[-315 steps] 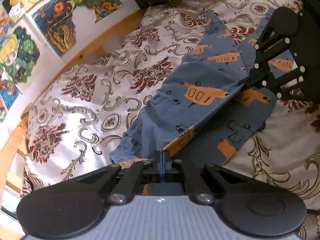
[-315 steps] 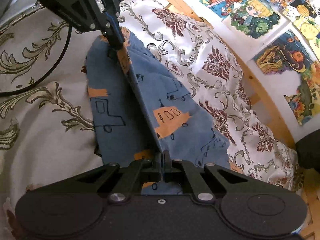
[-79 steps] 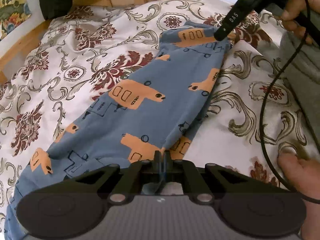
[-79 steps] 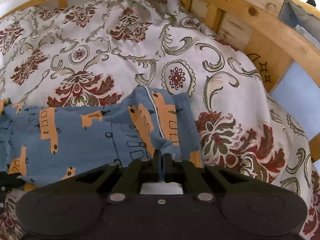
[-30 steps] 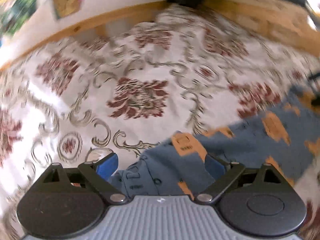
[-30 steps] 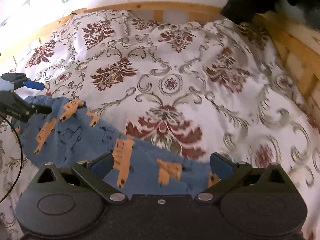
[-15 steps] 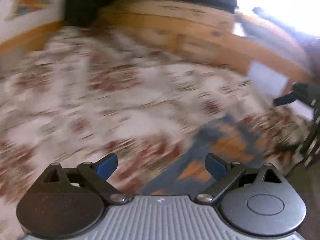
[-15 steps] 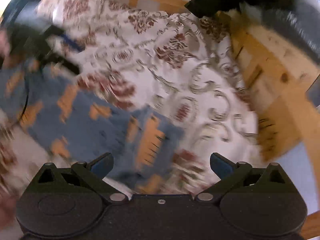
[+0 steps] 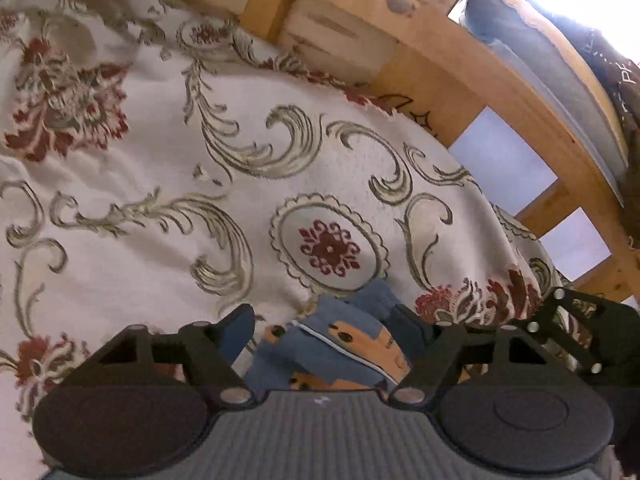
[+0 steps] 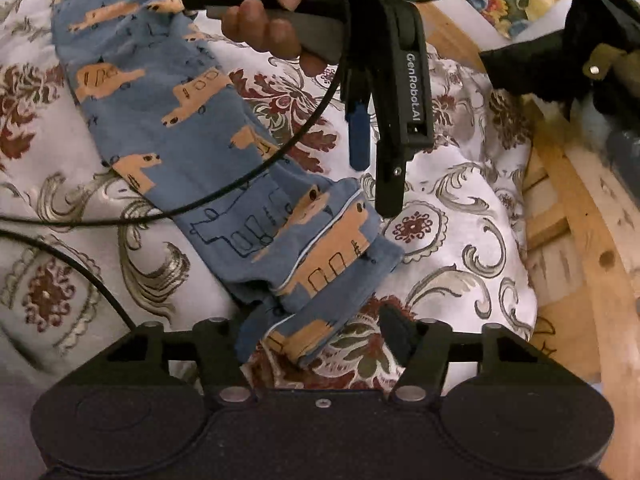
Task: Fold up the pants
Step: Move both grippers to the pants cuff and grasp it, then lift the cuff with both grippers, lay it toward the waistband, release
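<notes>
Lying crumpled: soft blue pants [image 10: 168, 120]

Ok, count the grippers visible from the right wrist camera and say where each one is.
2. The right gripper sits at the bottom, open around the near end of the pants. The left gripper, held by a hand, points down from the top beside the same end, also open.

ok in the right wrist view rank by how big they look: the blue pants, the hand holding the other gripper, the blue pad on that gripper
Largest to smallest, as they appear:
1. blue pants
2. hand, only partly in frame
3. blue pad
The left gripper hangs nearer the camera than the pants, so true sizes are unsure.
</notes>
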Demonstrator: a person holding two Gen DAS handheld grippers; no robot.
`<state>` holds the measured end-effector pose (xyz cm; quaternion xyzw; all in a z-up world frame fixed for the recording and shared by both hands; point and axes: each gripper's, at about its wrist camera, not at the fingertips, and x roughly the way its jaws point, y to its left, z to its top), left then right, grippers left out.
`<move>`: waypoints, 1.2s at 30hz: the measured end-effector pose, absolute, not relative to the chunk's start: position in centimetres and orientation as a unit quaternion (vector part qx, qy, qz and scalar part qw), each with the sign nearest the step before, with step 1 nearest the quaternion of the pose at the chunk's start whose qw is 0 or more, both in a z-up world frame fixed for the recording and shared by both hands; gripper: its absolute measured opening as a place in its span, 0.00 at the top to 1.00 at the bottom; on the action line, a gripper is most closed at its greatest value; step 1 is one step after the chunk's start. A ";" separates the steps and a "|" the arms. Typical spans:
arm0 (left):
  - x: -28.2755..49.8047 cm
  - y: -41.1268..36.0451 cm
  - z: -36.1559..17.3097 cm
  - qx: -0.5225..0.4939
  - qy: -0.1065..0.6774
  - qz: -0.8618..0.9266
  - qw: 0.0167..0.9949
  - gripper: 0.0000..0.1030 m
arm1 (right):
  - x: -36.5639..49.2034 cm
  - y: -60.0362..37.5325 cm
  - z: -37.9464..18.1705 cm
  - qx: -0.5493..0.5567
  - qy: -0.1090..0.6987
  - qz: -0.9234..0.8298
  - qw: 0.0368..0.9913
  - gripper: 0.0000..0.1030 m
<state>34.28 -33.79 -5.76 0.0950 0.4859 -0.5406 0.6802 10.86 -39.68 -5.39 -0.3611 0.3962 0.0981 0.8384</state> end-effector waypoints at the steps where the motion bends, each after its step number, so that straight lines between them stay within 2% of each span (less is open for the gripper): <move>1: 34.4 -33.9 -5.9 0.094 0.490 -0.539 0.679 0.23 | 10.8 -39.7 -5.6 -0.365 0.395 0.099 0.837 0.42; 4: 35.0 -34.2 -6.3 0.088 0.500 -0.533 0.677 0.24 | 11.0 -39.6 -5.9 -0.373 0.392 0.106 0.834 0.46; 5: 35.2 -34.3 -6.4 0.086 0.505 -0.530 0.676 0.31 | 11.2 -39.6 -6.0 -0.375 0.391 0.107 0.834 0.50; 6: 35.3 -34.4 -6.6 0.084 0.511 -0.529 0.673 0.45 | 11.4 -39.6 -6.1 -0.377 0.389 0.107 0.834 0.54; 7: 35.3 -34.4 -6.6 0.084 0.513 -0.526 0.673 0.49 | 11.5 -39.6 -6.2 -0.380 0.387 0.106 0.834 0.55; 11: 35.4 -34.4 -6.6 0.085 0.510 -0.527 0.674 0.63 | 11.7 -39.2 -6.8 -0.391 0.398 0.134 0.819 0.58; 16: 35.0 -34.6 -6.4 0.094 0.506 -0.532 0.673 0.74 | 12.1 -39.0 -7.1 -0.401 0.407 0.150 0.807 0.60; 17: 35.0 -34.7 -6.5 0.093 0.507 -0.530 0.673 0.77 | 12.3 -38.9 -7.3 -0.403 0.408 0.150 0.805 0.63; 18: 35.0 -34.7 -6.5 0.093 0.508 -0.527 0.675 0.79 | 12.5 -38.8 -7.5 -0.402 0.410 0.153 0.804 0.73; 19: 34.9 -34.8 -6.5 0.092 0.508 -0.524 0.678 0.80 | 12.5 -38.7 -7.6 -0.399 0.413 0.158 0.803 0.79; 20: 34.8 -34.7 -6.4 0.091 0.505 -0.523 0.680 0.82 | 12.5 -38.7 -7.7 -0.397 0.414 0.159 0.803 0.91; 22: 34.5 -34.6 -5.9 0.089 0.495 -0.525 0.687 0.83 | 12.5 -38.8 -7.5 -0.394 0.415 0.153 0.806 0.95; 30: 32.2 -34.6 -3.3 0.089 0.437 -0.557 0.700 0.84 | 10.1 -38.4 -5.0 -0.422 0.390 0.112 0.811 0.96; 36: 30.9 -35.5 -4.5 0.120 0.410 -0.535 0.729 0.81 | 9.2 -37.9 -4.6 -0.440 0.414 0.098 0.791 0.96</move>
